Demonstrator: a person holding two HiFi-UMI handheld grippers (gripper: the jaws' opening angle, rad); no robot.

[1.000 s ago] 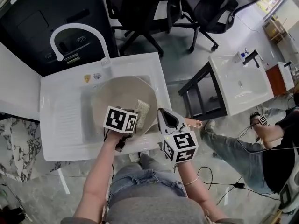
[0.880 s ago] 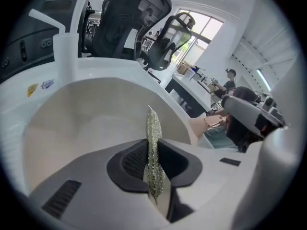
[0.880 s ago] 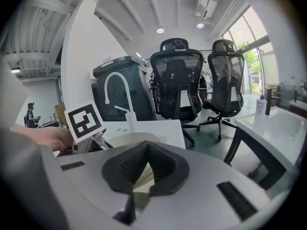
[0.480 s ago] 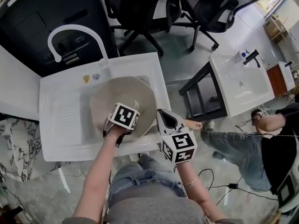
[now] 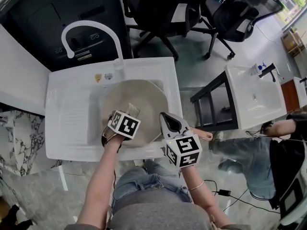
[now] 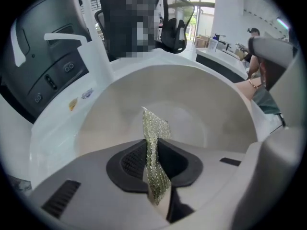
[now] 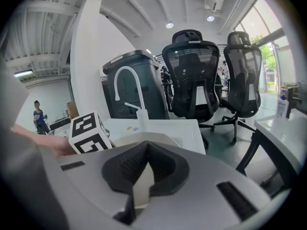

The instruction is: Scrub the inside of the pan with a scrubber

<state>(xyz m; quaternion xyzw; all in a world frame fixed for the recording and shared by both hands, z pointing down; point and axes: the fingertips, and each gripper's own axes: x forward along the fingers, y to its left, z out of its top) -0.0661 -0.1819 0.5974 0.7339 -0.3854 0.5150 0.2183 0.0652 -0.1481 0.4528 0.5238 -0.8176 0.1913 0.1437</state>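
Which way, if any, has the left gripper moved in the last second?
Yes. The left gripper carried the scrubber leftward, from near the right rim of the pan toward its middle, judged against the sink.

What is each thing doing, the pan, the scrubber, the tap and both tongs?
pan, sitting in the sink, held at its rim.
scrubber, pinched, inside the pan.
left tongs, shut on the scrubber.
right tongs, shut on the pan's rim.
tap, no water visibly running.
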